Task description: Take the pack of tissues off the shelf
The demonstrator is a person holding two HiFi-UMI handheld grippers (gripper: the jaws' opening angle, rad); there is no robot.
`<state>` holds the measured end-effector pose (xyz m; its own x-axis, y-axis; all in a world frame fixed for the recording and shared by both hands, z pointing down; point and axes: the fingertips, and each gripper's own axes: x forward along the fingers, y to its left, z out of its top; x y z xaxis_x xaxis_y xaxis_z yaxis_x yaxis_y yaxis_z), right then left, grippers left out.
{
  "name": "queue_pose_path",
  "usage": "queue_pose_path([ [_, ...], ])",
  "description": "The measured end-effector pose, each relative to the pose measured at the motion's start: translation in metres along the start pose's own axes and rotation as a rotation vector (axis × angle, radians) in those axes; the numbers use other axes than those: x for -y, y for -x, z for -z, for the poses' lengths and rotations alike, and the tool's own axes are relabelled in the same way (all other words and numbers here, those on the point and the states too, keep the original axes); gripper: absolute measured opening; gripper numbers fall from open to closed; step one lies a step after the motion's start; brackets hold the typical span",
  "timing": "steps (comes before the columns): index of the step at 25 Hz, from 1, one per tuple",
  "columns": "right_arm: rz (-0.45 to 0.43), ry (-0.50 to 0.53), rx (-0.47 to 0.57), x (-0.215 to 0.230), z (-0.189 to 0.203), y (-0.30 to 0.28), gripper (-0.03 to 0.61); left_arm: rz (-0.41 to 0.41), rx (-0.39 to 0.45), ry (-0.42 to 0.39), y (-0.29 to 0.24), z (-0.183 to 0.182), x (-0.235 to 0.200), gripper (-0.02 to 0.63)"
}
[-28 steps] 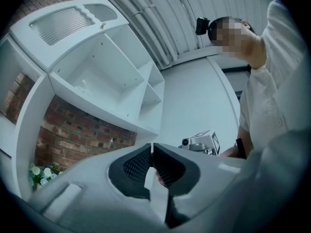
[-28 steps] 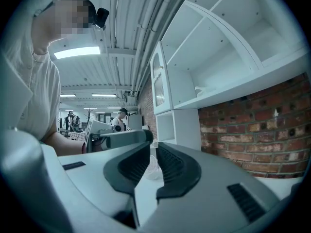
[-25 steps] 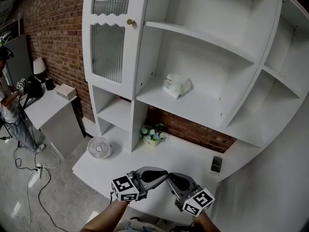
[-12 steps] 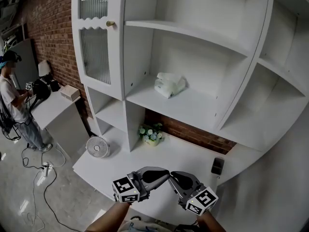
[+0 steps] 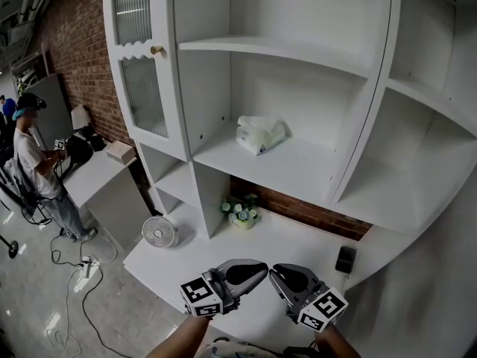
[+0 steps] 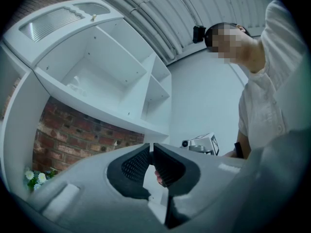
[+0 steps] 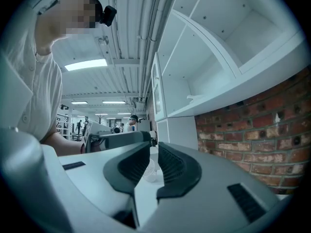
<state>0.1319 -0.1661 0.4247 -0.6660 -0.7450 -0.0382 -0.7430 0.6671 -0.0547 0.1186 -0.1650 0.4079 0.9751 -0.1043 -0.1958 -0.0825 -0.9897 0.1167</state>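
On the middle shelf (image 5: pixel 305 171) of the white unit, near its left divider, sits the pack of tissues (image 5: pixel 259 134). It lies flat toward the back of the board, nothing touching it. Soft crumpled white wrap. Its long axis runs roughly along the shelf's length, skewed a bit so the left end sits nearer the front edge. Can't tell which end or face has the opening; there's a small bluish mark on the front lower edge, too small to read.

Step in hand, as I judge it: approach only, the reach hasn't started and the pack is untouched. Both my grippers hang low in front of me, over the front of the white counter (image 5: pixel 298 239), well below the pack and well apart from it. My left gripper (image 5: pixel 262 268) has its jaws drawn together on nothing; its own view shows the pads meeting at the tips with only background behind. My right gripper (image 5: pixel 275 273) looks the same, jaws together bar a sliver, empty, tips just beside the left one's.

Next move calls for lifting one gripper to shelf height, spreading its jaws, and coming in across the pack's short side so the pads close over the narrow width. The wrap is soft and will squash, so the bite should be deep.

Below the shelf: flowers (image 5: pixel 241 211) against the brick, a small fan (image 5: pixel 158 232) on the counter.
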Motion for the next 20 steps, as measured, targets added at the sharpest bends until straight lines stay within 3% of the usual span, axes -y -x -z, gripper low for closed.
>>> queue_pose_path([
  [20, 0.041, -0.089, 0.091, 0.011, -0.020, 0.020, 0.048, -0.018, -0.029, -0.024, -0.012, -0.012, 0.002, 0.012],
])
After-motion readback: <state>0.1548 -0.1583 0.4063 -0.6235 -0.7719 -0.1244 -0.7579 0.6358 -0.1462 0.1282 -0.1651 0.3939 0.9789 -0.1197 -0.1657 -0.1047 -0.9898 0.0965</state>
